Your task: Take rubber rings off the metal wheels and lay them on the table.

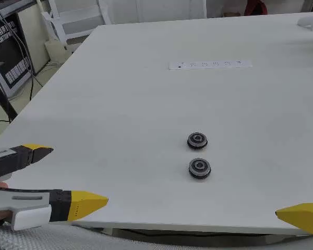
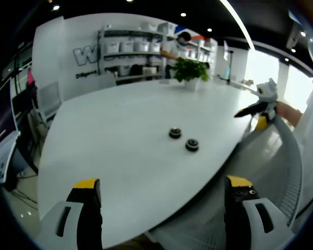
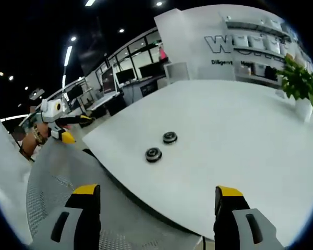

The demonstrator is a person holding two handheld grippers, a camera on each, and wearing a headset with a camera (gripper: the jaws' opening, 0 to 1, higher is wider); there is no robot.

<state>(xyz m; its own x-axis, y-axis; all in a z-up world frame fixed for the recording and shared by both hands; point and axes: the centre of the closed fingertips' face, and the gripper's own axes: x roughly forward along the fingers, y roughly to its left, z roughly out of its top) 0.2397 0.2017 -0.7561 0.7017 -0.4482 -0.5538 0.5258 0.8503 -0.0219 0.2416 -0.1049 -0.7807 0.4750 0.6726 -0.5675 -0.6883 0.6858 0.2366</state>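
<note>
Two small metal wheels with black rubber rings lie flat on the white table (image 1: 146, 104), one (image 1: 197, 140) just behind the other (image 1: 200, 168), a small gap between them. My left gripper (image 1: 75, 174) hovers open at the table's near left edge, well away from the wheels. Its own view shows both wheels (image 2: 175, 133) (image 2: 192, 145) far ahead of its spread jaws (image 2: 161, 187). My right gripper (image 1: 310, 192) is at the near right edge, and its jaws (image 3: 156, 191) are open and empty. The wheels (image 3: 170, 137) (image 3: 153, 154) lie beyond them.
A white power strip (image 1: 210, 64) lies further back on the table, and a white object (image 1: 310, 22) sits at the far right corner. A potted plant (image 2: 190, 70) stands at the table's far end. Grey mesh (image 3: 57, 177) runs below the near table edge. Shelves and chairs surround the table.
</note>
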